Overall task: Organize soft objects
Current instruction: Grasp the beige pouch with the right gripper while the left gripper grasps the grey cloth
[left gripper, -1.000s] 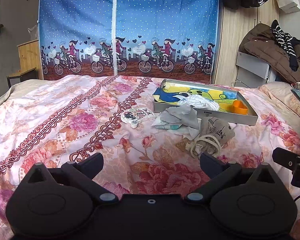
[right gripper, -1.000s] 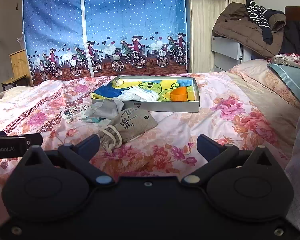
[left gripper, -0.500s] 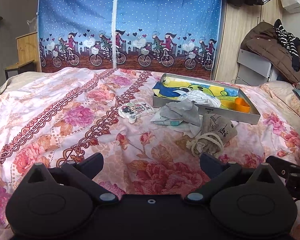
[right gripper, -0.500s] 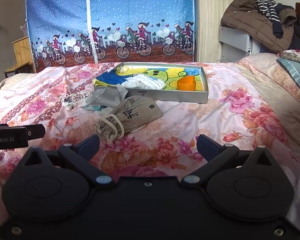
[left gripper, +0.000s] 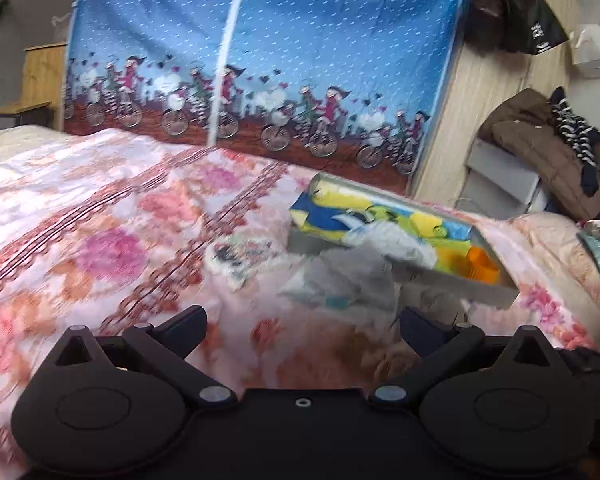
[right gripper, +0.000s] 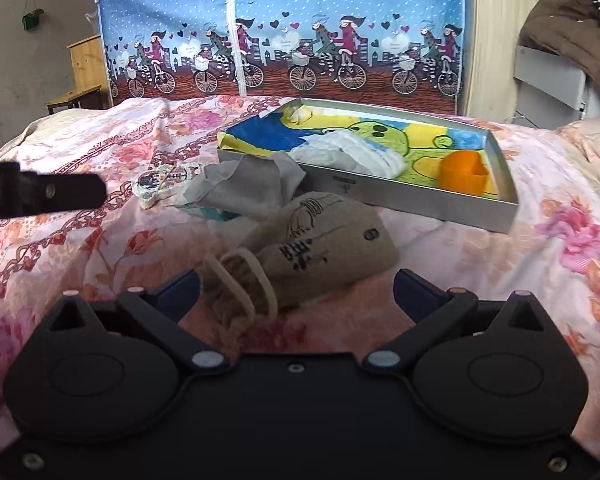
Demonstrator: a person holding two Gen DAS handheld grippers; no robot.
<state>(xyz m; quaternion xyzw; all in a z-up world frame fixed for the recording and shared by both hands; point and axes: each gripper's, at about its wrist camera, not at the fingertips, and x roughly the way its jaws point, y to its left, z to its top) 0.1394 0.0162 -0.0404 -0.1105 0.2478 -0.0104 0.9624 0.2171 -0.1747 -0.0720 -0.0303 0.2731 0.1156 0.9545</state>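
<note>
On the floral bedspread a beige drawstring bag (right gripper: 320, 248) lies just ahead of my right gripper (right gripper: 298, 288), which is open, with the bag's tied mouth near its left finger. Behind the bag are a crumpled grey cloth (right gripper: 252, 184) and a small patterned pouch (right gripper: 164, 180). A silver tray (right gripper: 440, 206) holds a white cloth (right gripper: 352, 152) and an orange cup (right gripper: 462, 172). My left gripper (left gripper: 302, 328) is open and empty above the bedspread. The left wrist view is blurred, with the grey cloth (left gripper: 352, 272), the pouch (left gripper: 236, 256) and the tray (left gripper: 496, 294) ahead.
The left gripper's finger (right gripper: 40, 196) reaches in from the left of the right wrist view. A blue fabric wardrobe (right gripper: 284, 20) stands behind the bed. A wooden stand (right gripper: 86, 68) is at the left, and a pile of coats (left gripper: 548, 156) at the right.
Both grippers have moved forward toward the objects. The bag now lies close in front of the right gripper's fingers. The left view has tilted and blurred with motion.
</note>
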